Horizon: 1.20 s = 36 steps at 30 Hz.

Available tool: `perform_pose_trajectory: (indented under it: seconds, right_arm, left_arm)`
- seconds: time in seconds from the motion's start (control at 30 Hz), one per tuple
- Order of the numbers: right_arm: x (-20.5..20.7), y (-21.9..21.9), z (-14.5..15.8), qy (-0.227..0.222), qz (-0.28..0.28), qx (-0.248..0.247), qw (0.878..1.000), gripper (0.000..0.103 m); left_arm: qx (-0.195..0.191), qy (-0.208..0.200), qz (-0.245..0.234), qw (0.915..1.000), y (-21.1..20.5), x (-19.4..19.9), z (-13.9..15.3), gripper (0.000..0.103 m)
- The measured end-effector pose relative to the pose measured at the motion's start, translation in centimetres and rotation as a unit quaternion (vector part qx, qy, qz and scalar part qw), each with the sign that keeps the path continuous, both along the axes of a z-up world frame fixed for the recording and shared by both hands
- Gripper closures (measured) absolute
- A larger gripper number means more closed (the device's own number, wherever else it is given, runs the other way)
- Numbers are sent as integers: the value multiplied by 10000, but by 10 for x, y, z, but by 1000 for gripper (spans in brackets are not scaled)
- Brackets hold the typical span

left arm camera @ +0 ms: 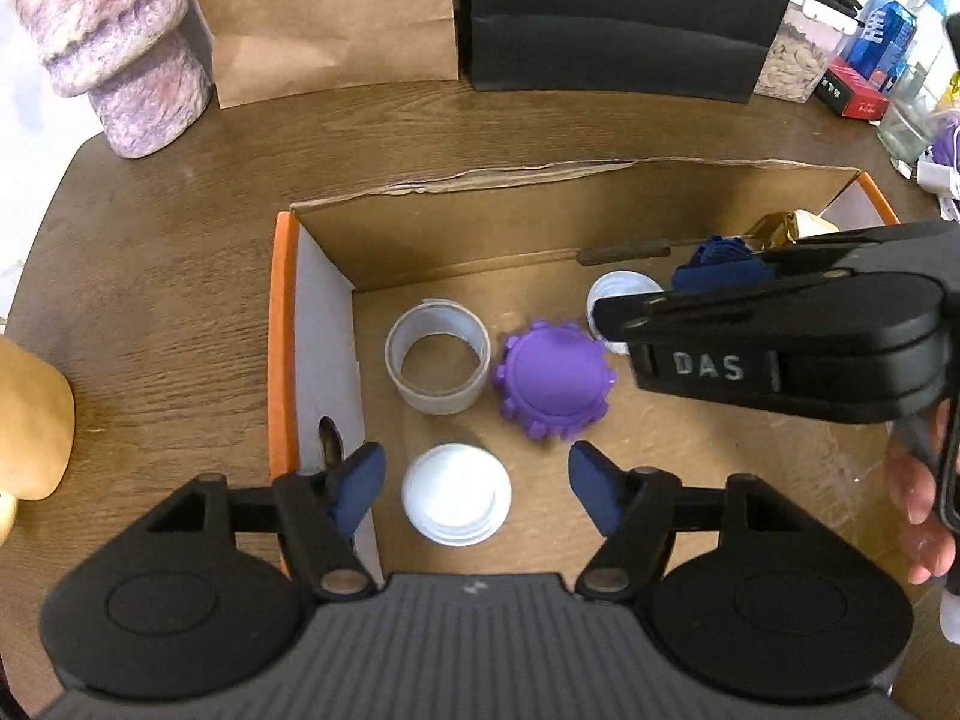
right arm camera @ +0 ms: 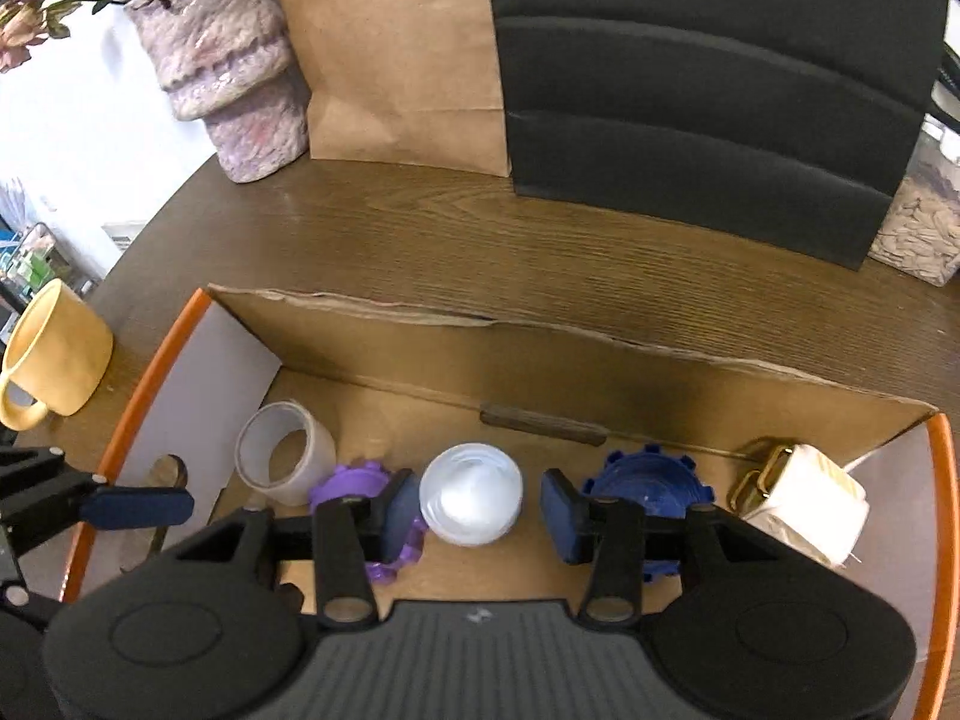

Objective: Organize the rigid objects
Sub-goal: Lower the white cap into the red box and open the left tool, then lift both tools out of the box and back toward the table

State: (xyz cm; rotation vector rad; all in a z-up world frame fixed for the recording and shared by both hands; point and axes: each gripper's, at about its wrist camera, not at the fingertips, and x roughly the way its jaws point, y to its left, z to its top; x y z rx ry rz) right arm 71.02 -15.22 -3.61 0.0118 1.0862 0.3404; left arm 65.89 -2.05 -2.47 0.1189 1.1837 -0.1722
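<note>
1. Two white lids lie on the floor of the cardboard box (left arm camera: 456,240): one white lid (left arm camera: 456,501) near the box's orange-edged left wall, and a second white cap (right arm camera: 471,492) nearer the middle of the box.
2. Between them, on the box floor, sits the purple toothed lid (left arm camera: 552,387), just beside the clear tape roll (left arm camera: 437,367), which stands closer to the left wall.
3. Right of the second cap in the box is a dark blue toothed lid (right arm camera: 645,480), and by the box's right wall a cream block with a gold clasp (right arm camera: 804,495).
4. The left gripper (left arm camera: 474,489) hangs over the box with its blue pads wide apart on either side of the first white lid, gripping nothing.
5. The right gripper (right arm camera: 474,510) is likewise spread wide, pads flanking the second cap without touching it.
6. Outside the box on the wooden table (right arm camera: 420,240): a yellow mug (right arm camera: 57,348) past the left wall, and behind the box a purple textured vase (right arm camera: 228,66), a brown paper bag (right arm camera: 390,48) and a black tiered organizer (right arm camera: 702,102).
</note>
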Motion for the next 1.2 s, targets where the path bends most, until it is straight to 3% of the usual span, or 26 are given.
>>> perform_pose_trajectory:
  seconds: [0.2,0.4,0.5,0.63,0.73,0.8,0.87,1.0,1.03,1.1,1.2]
  right_arm:
    - [-19,-14,30,-206,-98,-7,9997,51]
    - [-61,-45,65,-512,-231,-120,9984,47]
    - [-93,-65,87,-849,-328,15,9958,42]
    - [-142,-86,113,-1397,-503,54,9889,36]
    - [-178,-94,127,-1848,-497,-126,9814,30]
    - [-199,-100,133,-2172,-591,-69,9743,23]
    - [-220,-108,136,-2589,-698,100,9633,21]
    - [-265,-126,128,-3688,-940,575,9229,11]
    - [-276,-130,124,-3871,-1023,712,9136,11]
    - [-288,-134,118,-3955,-1077,774,9089,11]
    - [-303,-133,109,-4051,-1024,740,9055,11]
  left_arm:
    - [-60,12,101,9999,4,-17,17,31]
    - [-58,-251,104,9996,-1,-55,57,26]
    - [-95,-809,105,9966,-4,-82,83,21]
    - [-117,-1824,171,9830,-7,-122,112,14]
    - [-213,-2200,227,9750,-9,-148,128,14]
    - [-291,-2508,255,9673,-9,-167,135,13]
    - [-369,-2971,265,9538,-10,-188,139,8]
    - [-473,-4301,381,9008,-14,-238,126,7]
    - [-467,-4455,360,8933,-14,-247,122,7]
    - [-610,-4581,329,8862,-14,-261,116,7]
    - [-713,-4584,444,8848,-13,-274,111,7]
